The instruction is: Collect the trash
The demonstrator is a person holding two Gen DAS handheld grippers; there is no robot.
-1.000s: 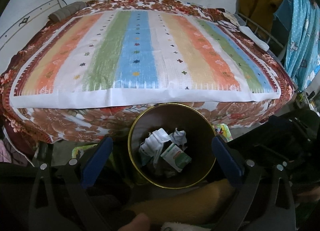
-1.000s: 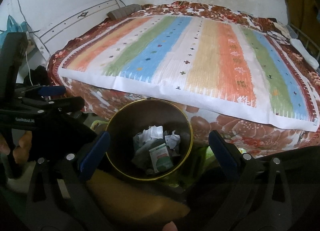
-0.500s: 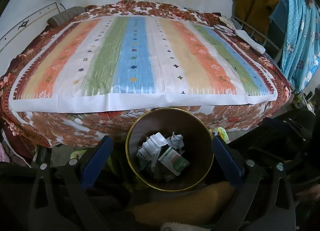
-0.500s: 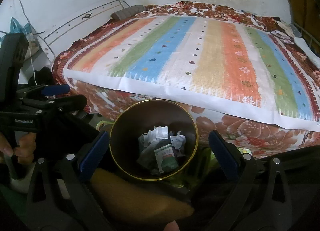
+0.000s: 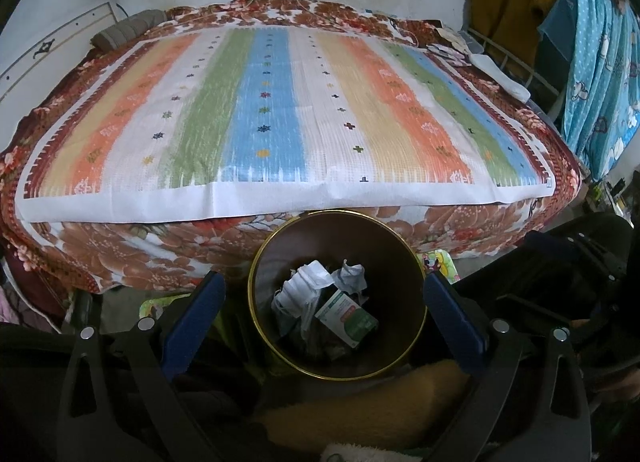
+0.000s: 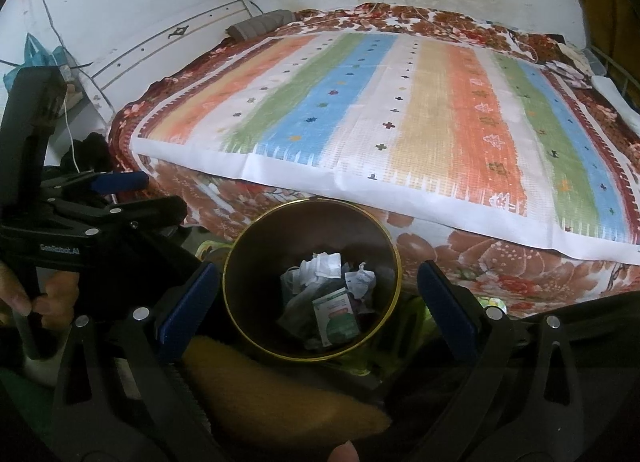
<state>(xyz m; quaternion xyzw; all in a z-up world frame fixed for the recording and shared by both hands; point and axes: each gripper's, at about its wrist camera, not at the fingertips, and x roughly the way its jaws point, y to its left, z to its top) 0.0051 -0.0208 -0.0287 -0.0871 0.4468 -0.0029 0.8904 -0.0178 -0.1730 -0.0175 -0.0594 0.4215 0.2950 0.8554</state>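
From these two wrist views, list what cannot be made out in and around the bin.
- Bin bottom: both views, buried under crumpled paper and the green-and-white box.
- Box print: too small and blurred in both.
- Floor beside the bin: hidden by the open left gripper and open right gripper.
- Small items at the bed's far right corner: too small to identify.

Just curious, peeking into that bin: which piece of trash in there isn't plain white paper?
The small box, lying flat in the bin: printed green with a red patch, while the crumpled paper beside it is white.
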